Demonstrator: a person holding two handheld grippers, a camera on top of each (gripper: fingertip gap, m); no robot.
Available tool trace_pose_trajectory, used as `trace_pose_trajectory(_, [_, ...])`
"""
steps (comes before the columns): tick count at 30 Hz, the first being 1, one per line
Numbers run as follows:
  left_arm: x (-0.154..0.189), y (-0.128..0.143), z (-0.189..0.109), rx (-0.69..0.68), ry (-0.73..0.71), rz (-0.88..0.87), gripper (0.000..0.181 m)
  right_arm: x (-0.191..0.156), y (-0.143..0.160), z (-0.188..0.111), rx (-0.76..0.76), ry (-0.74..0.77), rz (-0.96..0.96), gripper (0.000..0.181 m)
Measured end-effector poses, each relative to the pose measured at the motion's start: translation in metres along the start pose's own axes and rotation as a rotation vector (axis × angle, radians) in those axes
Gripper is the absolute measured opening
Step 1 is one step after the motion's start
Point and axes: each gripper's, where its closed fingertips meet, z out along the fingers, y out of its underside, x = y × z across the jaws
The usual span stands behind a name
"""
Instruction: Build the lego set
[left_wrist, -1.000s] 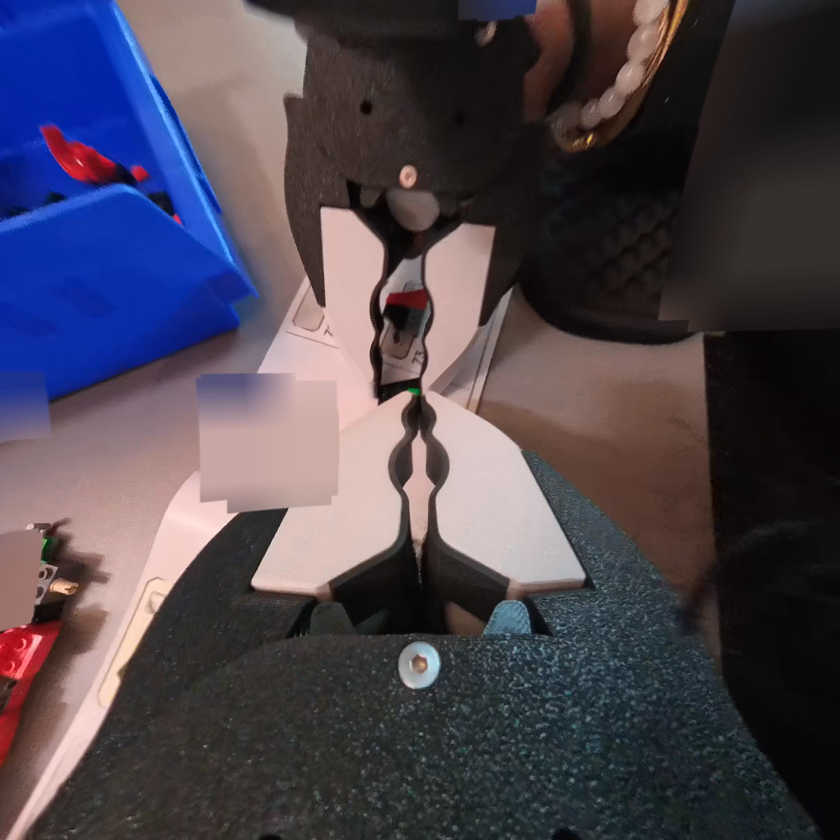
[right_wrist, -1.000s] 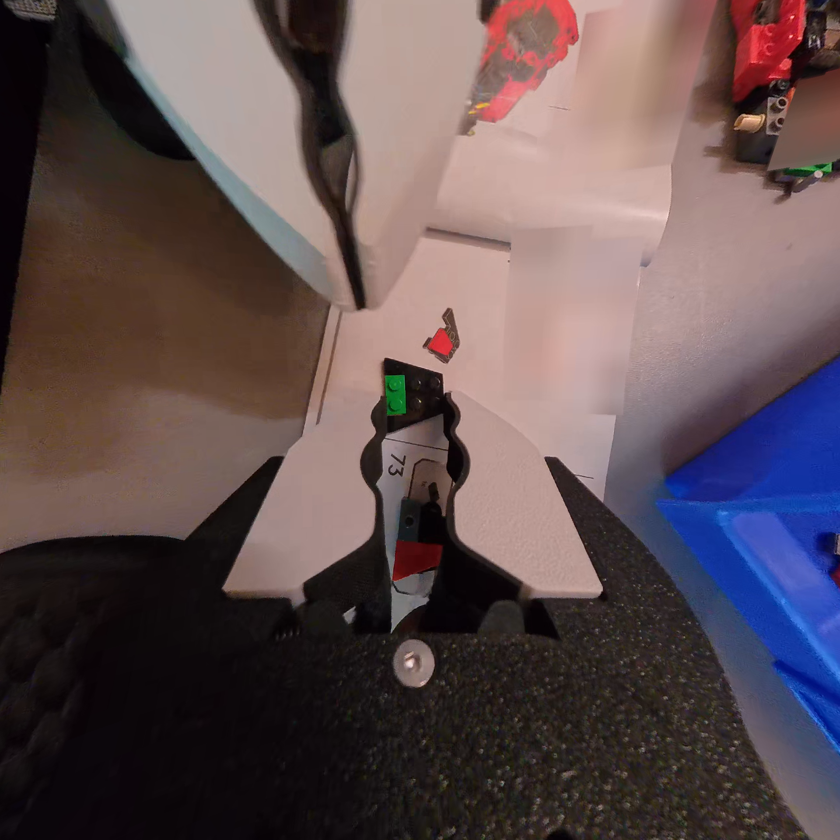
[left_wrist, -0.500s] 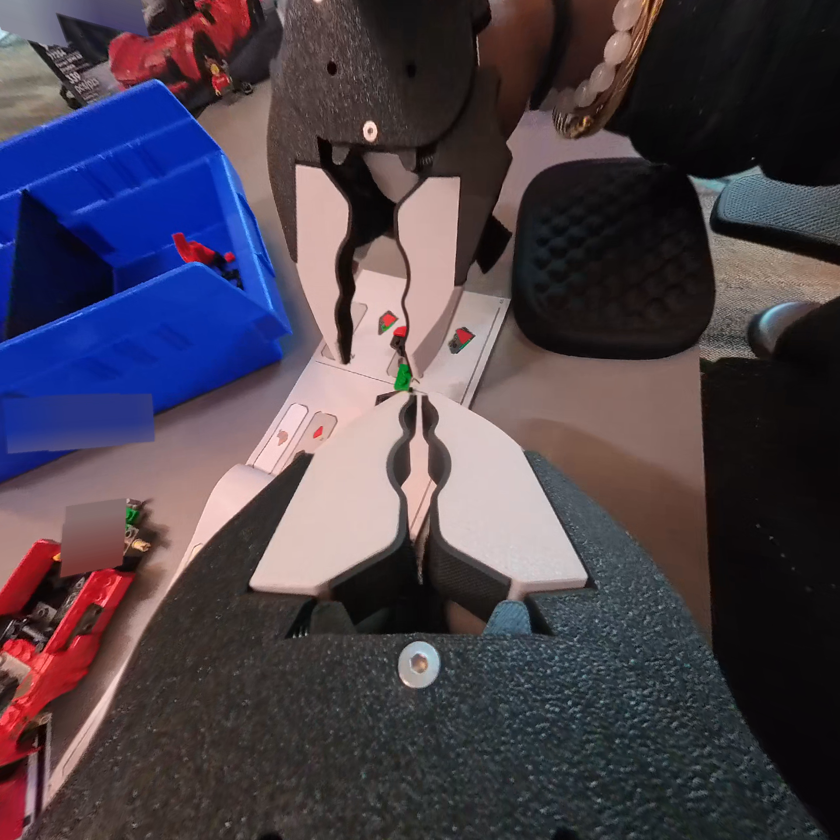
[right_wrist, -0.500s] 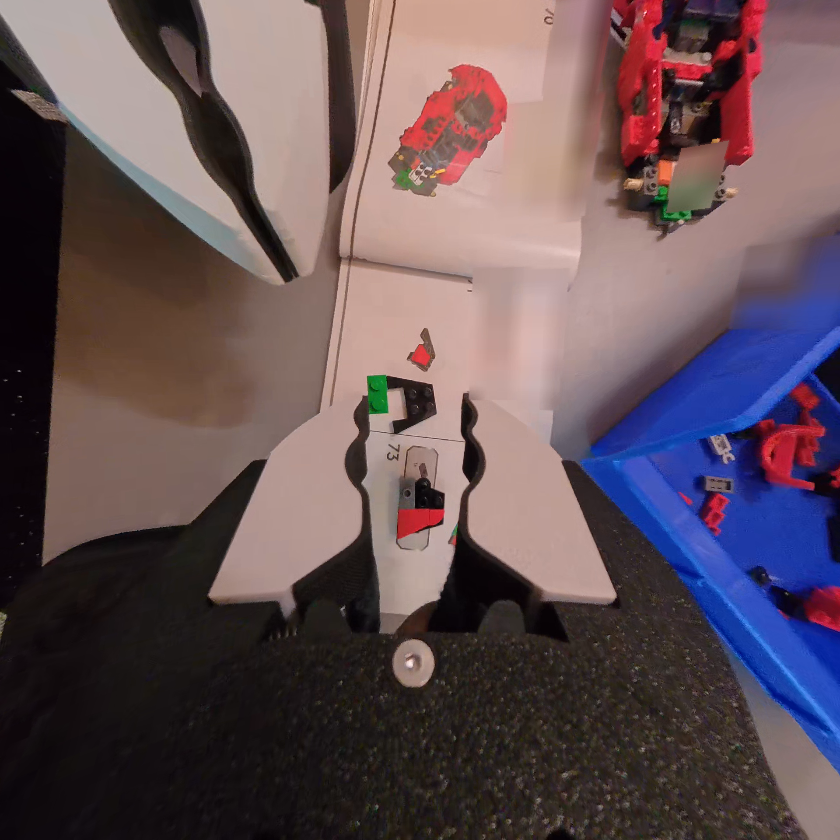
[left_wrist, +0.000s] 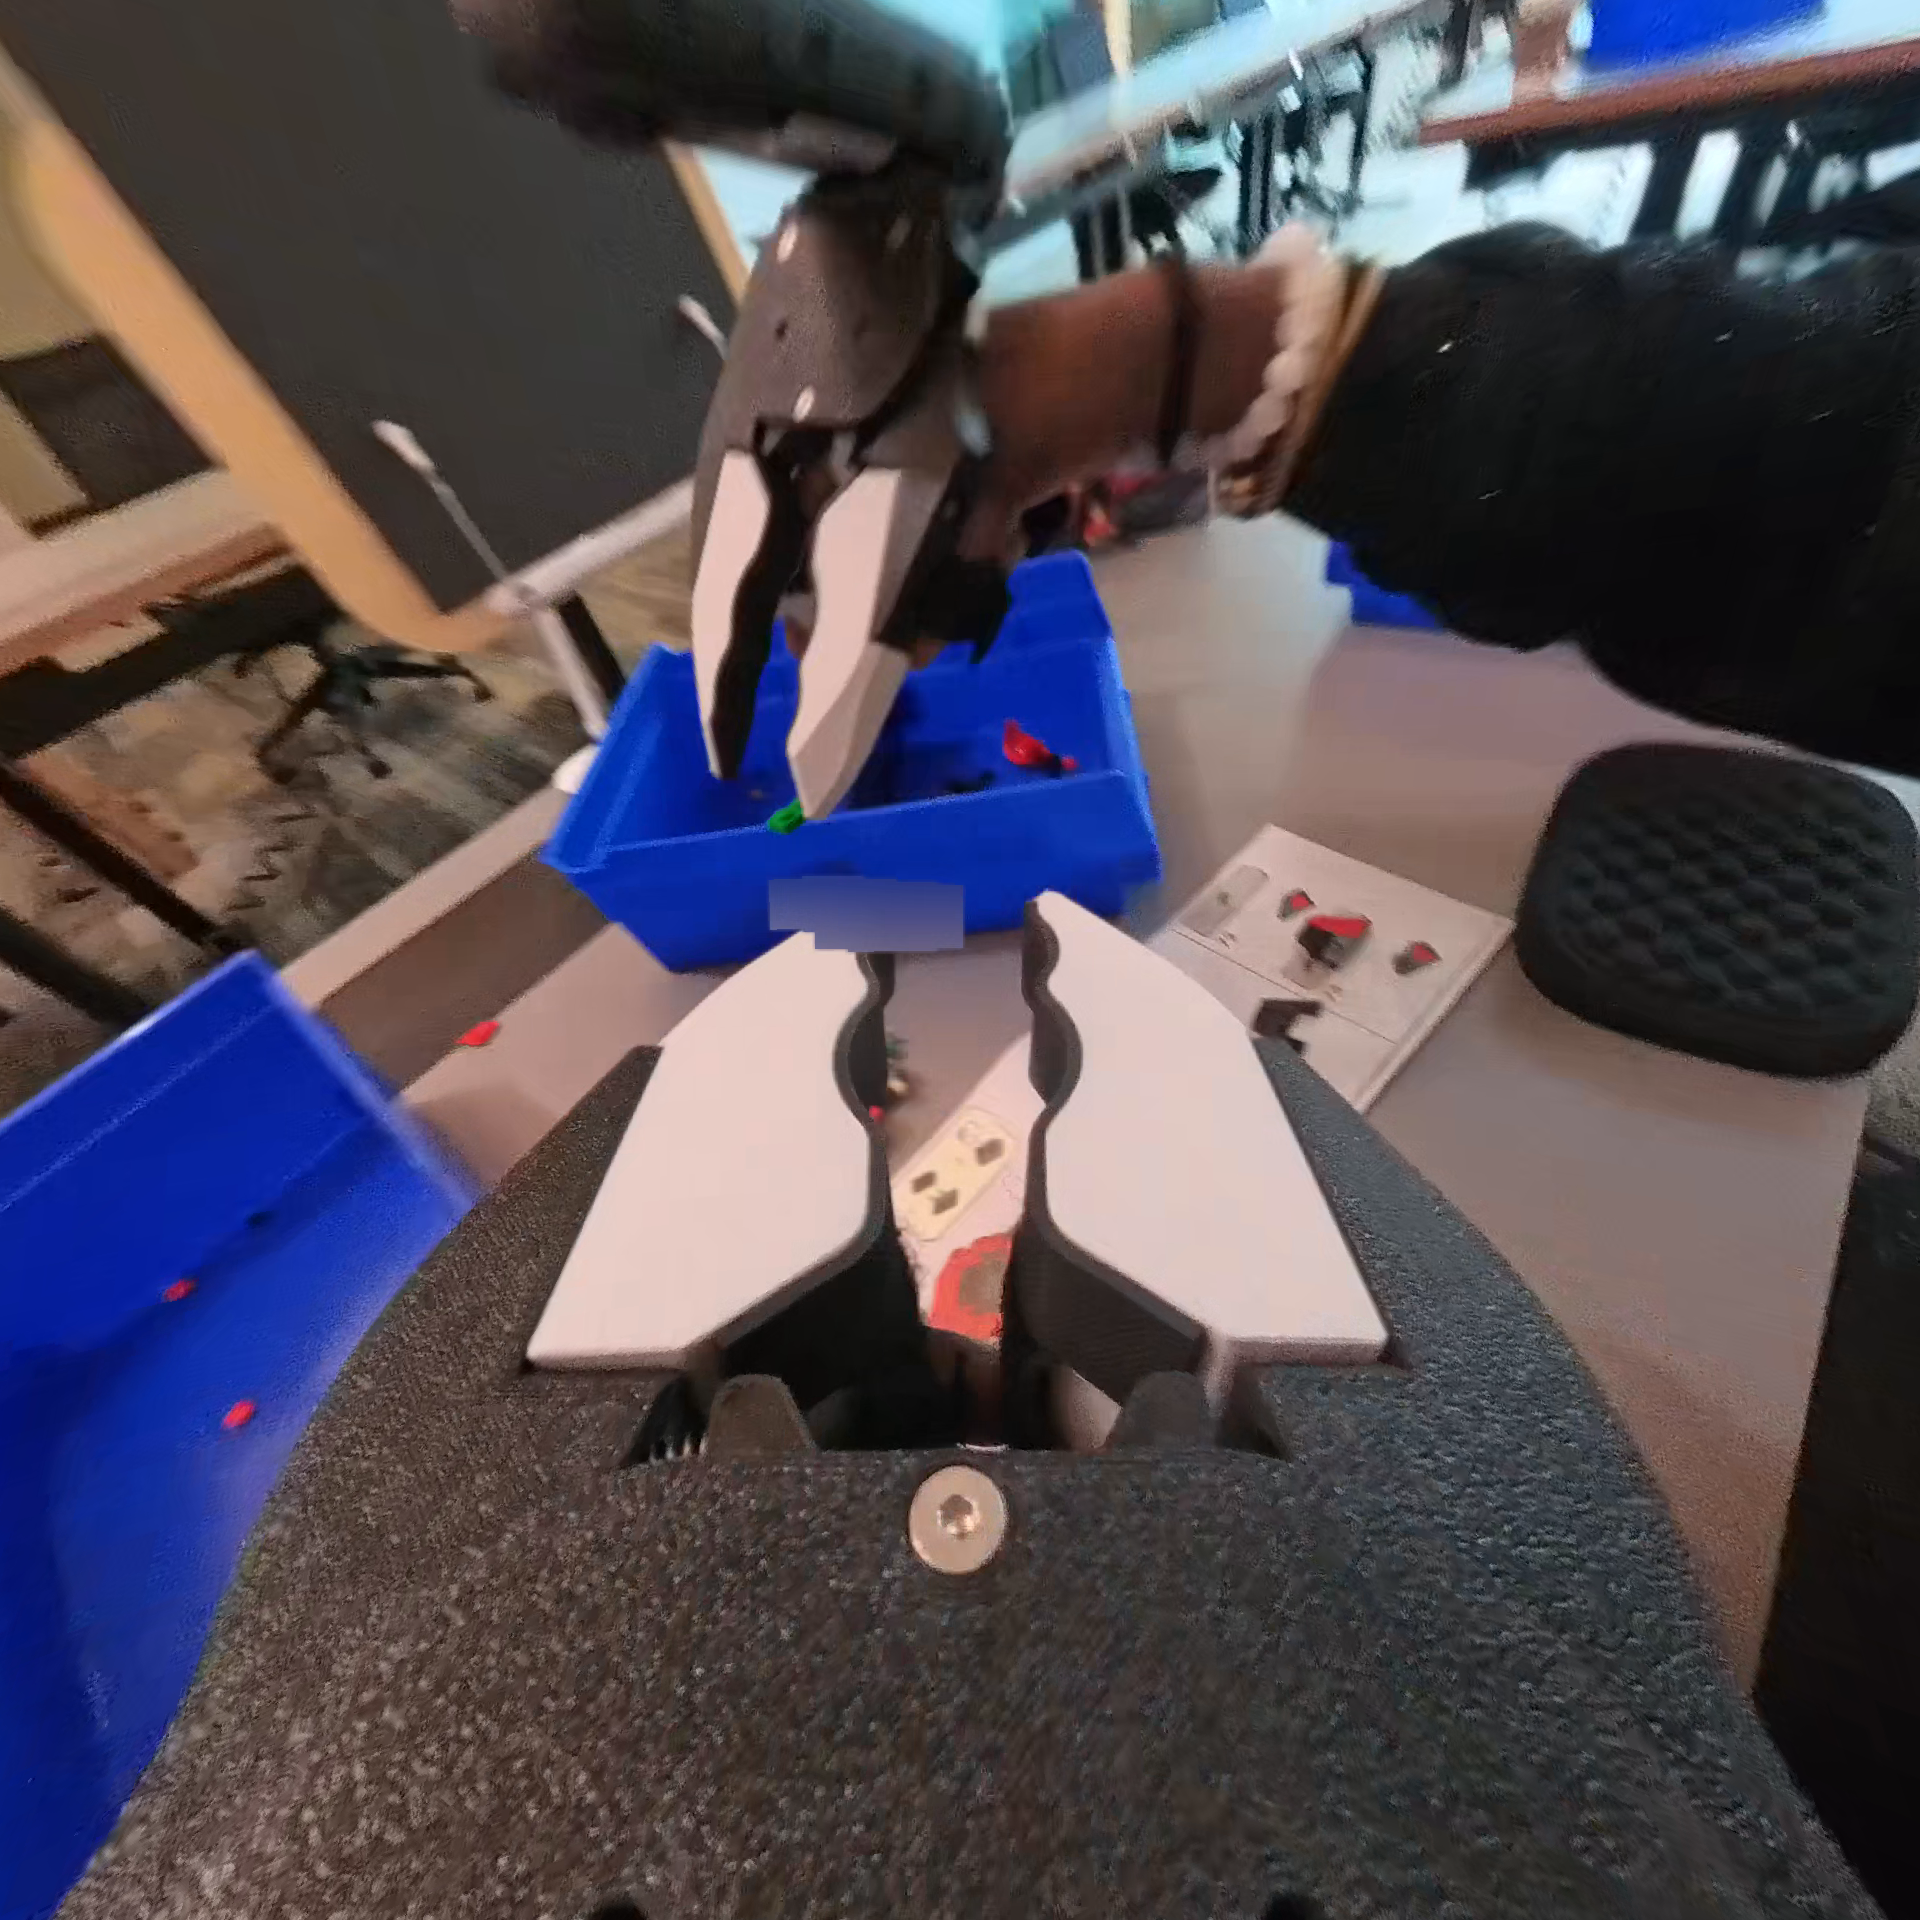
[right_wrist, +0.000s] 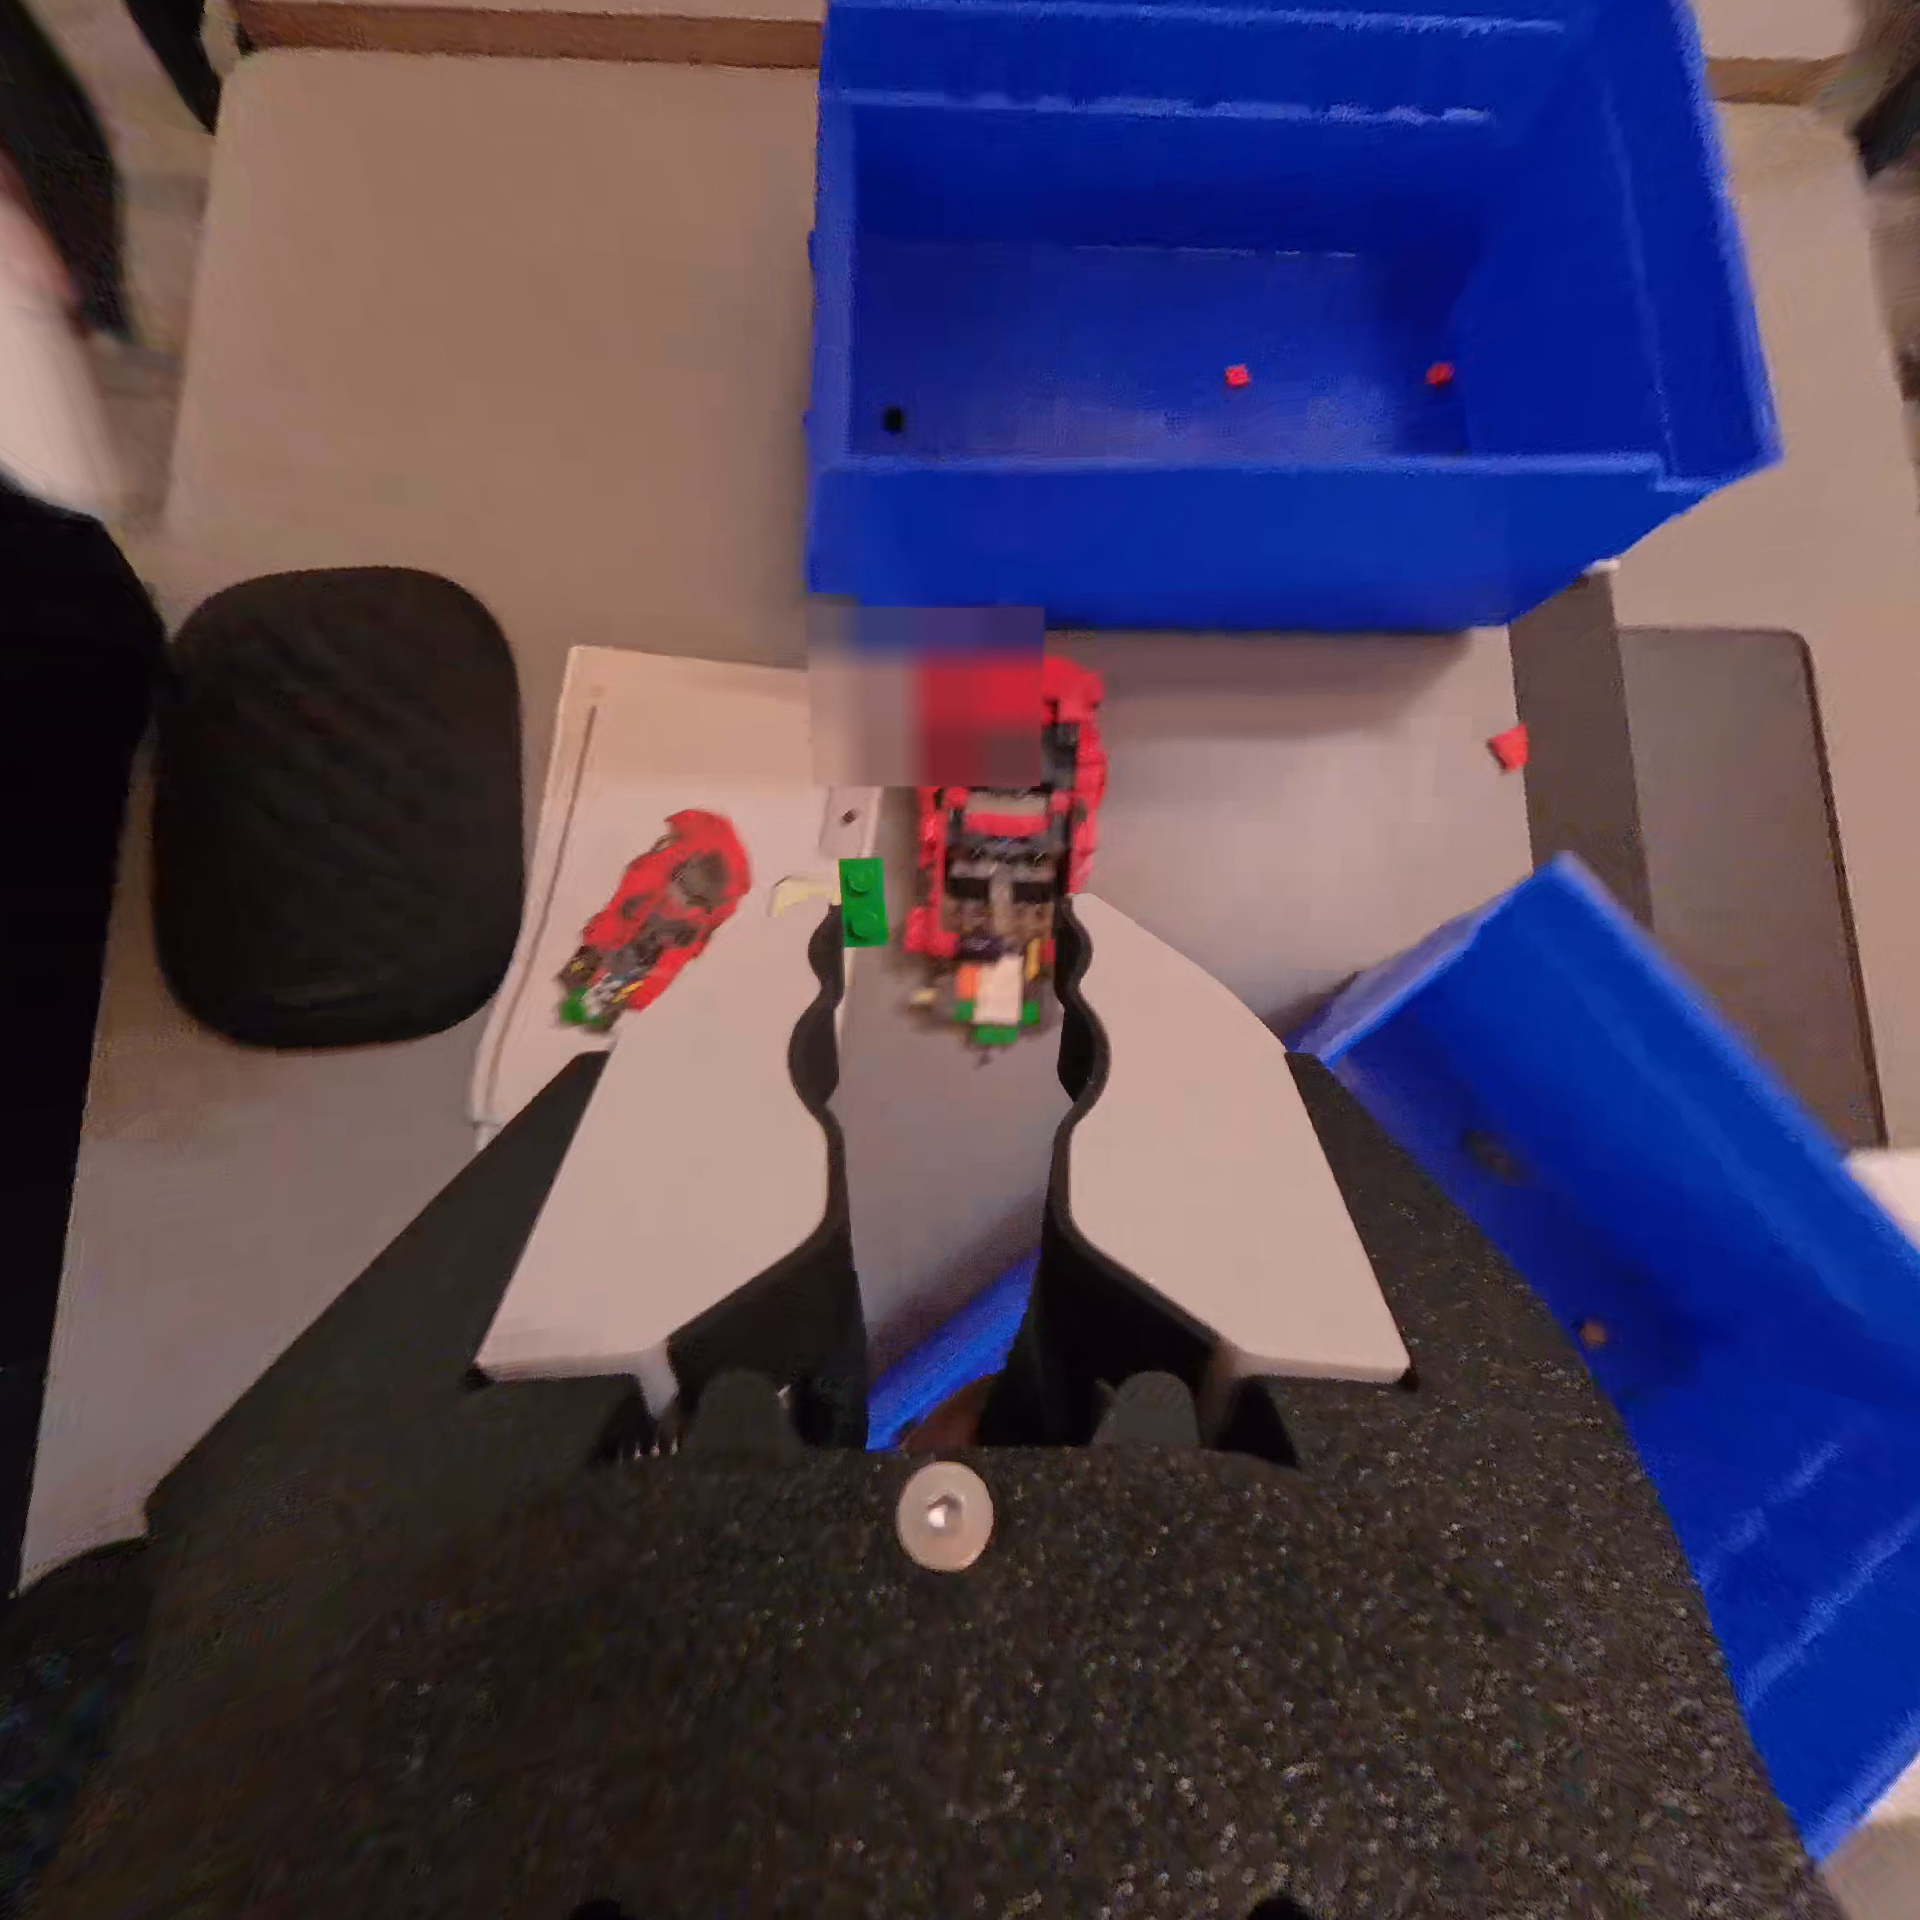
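The left wrist view looks low and nearly level across the table (left_wrist: 1558, 1195), past its own gripper (left_wrist: 951, 935) in the lower frame, toward a blue bin (left_wrist: 862, 873) at centre and the room beyond. The right wrist view looks steeply down from above; its gripper (right_wrist: 951, 930) fills the lower frame. Both views share the booklet (left_wrist: 1340, 966) (right_wrist: 665, 727), the black pad (left_wrist: 1714, 904) (right_wrist: 332, 800) and blue bins.

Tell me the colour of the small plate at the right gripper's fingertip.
Green plate, two studs; clearest in the right wrist view.
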Motion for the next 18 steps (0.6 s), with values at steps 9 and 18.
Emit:
trace_pose_trajectory(9, [-0.066, 0.012, -0.091, 0.083, -0.268, -0.082, 0.026, 0.155, 0.001, 0.125, -0.486, -0.054, -0.198, 0.034])
trace_pose_trajectory(18, [-0.117, 0.044, -0.14, 0.19, -0.386, -0.209, 0.022, 0.213, 0.041, 0.184, -0.623, -0.169, -0.196, 0.028])
